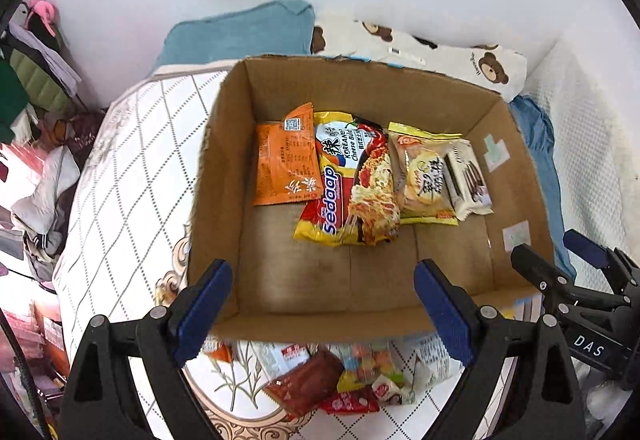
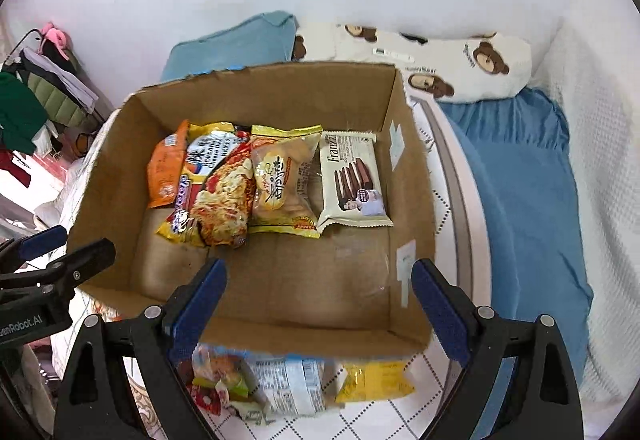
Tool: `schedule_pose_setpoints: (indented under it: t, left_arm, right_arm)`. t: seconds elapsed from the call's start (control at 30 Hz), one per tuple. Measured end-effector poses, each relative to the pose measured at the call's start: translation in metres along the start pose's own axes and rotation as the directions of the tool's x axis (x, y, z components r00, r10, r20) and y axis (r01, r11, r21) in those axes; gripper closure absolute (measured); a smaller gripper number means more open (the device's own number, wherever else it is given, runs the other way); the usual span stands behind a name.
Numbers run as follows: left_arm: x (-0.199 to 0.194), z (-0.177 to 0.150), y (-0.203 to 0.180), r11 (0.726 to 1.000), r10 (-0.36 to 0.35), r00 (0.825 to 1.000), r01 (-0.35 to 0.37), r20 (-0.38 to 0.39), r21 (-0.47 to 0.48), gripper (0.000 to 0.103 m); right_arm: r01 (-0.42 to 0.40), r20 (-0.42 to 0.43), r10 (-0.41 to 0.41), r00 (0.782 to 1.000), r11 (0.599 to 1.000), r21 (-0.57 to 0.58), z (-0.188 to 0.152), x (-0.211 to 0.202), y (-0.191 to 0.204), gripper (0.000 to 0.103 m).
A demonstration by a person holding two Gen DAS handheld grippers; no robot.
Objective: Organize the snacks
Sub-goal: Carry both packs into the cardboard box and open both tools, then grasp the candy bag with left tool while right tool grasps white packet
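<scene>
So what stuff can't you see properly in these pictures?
- Loose snack packets on the bed: in the left wrist view, blurred, and the brown cardboard box wall covers their tops.
- Orange flat packet: in the right wrist view, the yellow-red noodle packet overlaps it.
- White label stickers on the box's inner wall: print too small to read.

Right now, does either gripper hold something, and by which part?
Nothing is held. The left gripper and the right gripper are both open above the box.
</scene>
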State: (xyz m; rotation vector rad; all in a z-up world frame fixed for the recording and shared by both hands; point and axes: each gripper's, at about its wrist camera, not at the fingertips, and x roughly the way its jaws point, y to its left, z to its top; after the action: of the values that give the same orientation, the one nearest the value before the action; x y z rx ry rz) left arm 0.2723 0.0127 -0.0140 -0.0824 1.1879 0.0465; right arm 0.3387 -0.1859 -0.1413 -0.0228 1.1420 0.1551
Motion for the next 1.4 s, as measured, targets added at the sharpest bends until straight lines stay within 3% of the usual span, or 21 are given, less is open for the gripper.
schedule_pose_setpoints:
  t: [0.33, 0.53, 0.73, 0.8, 0.87, 1.03, 1.17, 1.33, 1.4]
  left_arm:
    - [-0.062, -0.037, -0.009, 1.0, 0.018, 0.987, -0.019, 0.158, 0.006, 0.01]
    - [-0.079, -0.051, -0.006, 1.0, 0.018, 0.981, -0.016, 0.192, -0.012, 0.01]
    - [-0.047, -0.082, 0.009, 0.998, 0.051, 0.996, -0.049, 0.072, -0.032, 0.01]
    - [-0.022, -0.095, 0.013, 0.998, 0.067, 0.998, -0.067, -0.005, -0.003, 0.01]
    - [0.008, -0.107, 0.013, 0.991, 0.116, 0.99, -0.11, -0.082, 0.078, 0.01]
    - [0.059, -0.128, 0.008, 0.966, 0.179, 0.964, -0.134, -0.195, 0.22, 0.01]
    - [0.072, -0.13, 0.009, 0.986, 0.105, 0.958, -0.066, -0.266, 0.153, 0.01]
    - [0.089, -0.123, 0.012, 0.999, -0.033, 0.937, 0.028, -0.348, -0.021, 0.01]
    - [0.093, -0.119, 0.01, 0.996, -0.069, 0.932, 0.046, -0.355, -0.074, 0.01]
  right_arm:
    - [-0.008, 0.144, 0.011, 0.989, 1.0, -0.02, -0.029, -0.068, 0.013, 0.007]
    - [-0.068, 0.155, 0.067, 0.986, 0.998, 0.004, -0.046, -0.088, 0.015, 0.007]
    - [-0.165, 0.008, 0.165, 0.986, 0.983, 0.076, -0.081, -0.045, 0.006, 0.008]
    - [-0.172, -0.055, 0.179, 0.982, 0.979, 0.107, -0.097, -0.022, 0.0, 0.017]
    - [-0.171, -0.108, 0.186, 0.977, 0.976, 0.136, -0.111, -0.002, -0.007, 0.028]
    - [-0.152, -0.174, 0.182, 0.968, 0.974, 0.171, -0.13, 0.028, -0.023, 0.028]
    - [-0.149, -0.219, 0.181, 0.959, 0.977, 0.154, -0.13, 0.054, -0.017, 0.028]
    - [-0.137, -0.275, 0.166, 0.947, 0.983, 0.124, -0.131, 0.096, -0.005, 0.028]
    - [-0.156, -0.278, 0.188, 0.942, 0.979, 0.132, -0.135, 0.101, -0.005, 0.041]
